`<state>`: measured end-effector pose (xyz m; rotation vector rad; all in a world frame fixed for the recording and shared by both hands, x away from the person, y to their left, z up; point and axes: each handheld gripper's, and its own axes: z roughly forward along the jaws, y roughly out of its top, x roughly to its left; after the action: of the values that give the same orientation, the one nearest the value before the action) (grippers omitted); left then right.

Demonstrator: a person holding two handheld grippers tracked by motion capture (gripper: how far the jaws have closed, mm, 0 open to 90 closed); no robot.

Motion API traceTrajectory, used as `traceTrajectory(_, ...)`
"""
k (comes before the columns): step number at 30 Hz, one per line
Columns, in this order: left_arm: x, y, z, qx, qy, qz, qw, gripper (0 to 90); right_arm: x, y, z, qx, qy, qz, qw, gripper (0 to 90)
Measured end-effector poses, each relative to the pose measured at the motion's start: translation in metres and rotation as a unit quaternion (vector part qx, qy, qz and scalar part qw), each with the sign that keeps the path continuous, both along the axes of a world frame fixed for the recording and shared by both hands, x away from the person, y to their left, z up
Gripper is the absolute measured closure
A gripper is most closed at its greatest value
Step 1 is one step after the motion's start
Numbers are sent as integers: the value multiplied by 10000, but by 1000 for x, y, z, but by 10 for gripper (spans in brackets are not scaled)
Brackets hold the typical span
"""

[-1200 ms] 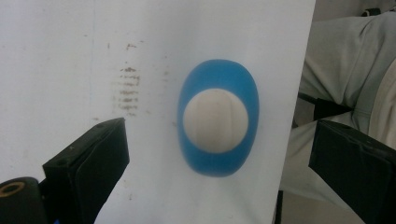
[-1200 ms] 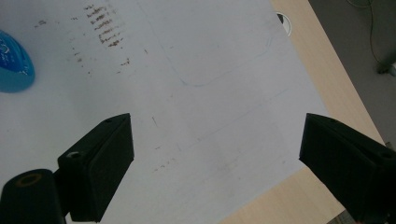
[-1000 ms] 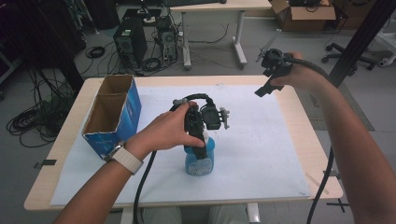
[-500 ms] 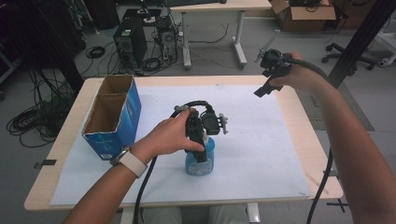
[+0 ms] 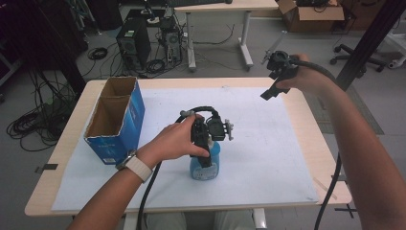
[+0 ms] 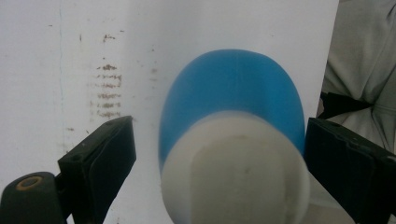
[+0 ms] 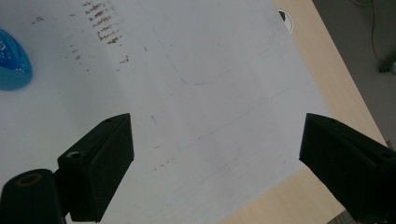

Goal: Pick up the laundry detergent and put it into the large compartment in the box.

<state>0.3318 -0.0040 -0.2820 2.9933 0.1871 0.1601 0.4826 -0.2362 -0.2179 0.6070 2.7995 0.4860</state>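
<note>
A blue bottle (image 5: 205, 166) with a white cap stands upright on the white sheet, near the table's front middle. My left gripper (image 5: 206, 154) points straight down over it. In the left gripper view the bottle (image 6: 233, 93) sits between the open jaws of my left gripper (image 6: 219, 163); the right jaw is close to its side and the left jaw stands well clear. My right gripper (image 5: 274, 79) hangs high over the table's far right corner. Seen in its own view, the right gripper (image 7: 215, 158) is open and empty, with the bottle (image 7: 11, 58) at the upper left.
An open blue cardboard box (image 5: 115, 120) stands at the table's left side. The white sheet (image 5: 268, 143) covers most of the wooden table (image 5: 316, 143). Computer towers (image 5: 134, 43), cables and another desk are on the floor beyond the far edge.
My left gripper has sunk a little lower around the bottle's top. The bottle and my right gripper have stayed where they were.
</note>
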Motion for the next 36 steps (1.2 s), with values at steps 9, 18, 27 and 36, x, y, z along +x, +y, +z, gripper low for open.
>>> traceTrajectory(9, 1, 0, 0, 19, -54, -86, 9999, 170, 0, 1, 0, 9, -1, 5, 10000, 99)
traceTrajectory(18, 0, 0, -1, 38, -55, -112, 9999, 223, 1, 1, 0, 15, -13, 22, 10000, 99)
traceTrajectory(27, 0, 0, -1, 20, -37, -122, 9999, 305, 0, 1, 0, 15, -2, 3, 10000, 99)
traceTrajectory(36, 0, 1, -1, 9, 9, -145, 9999, 344, 0, 0, 1, 28, -14, 7, 10000, 99)
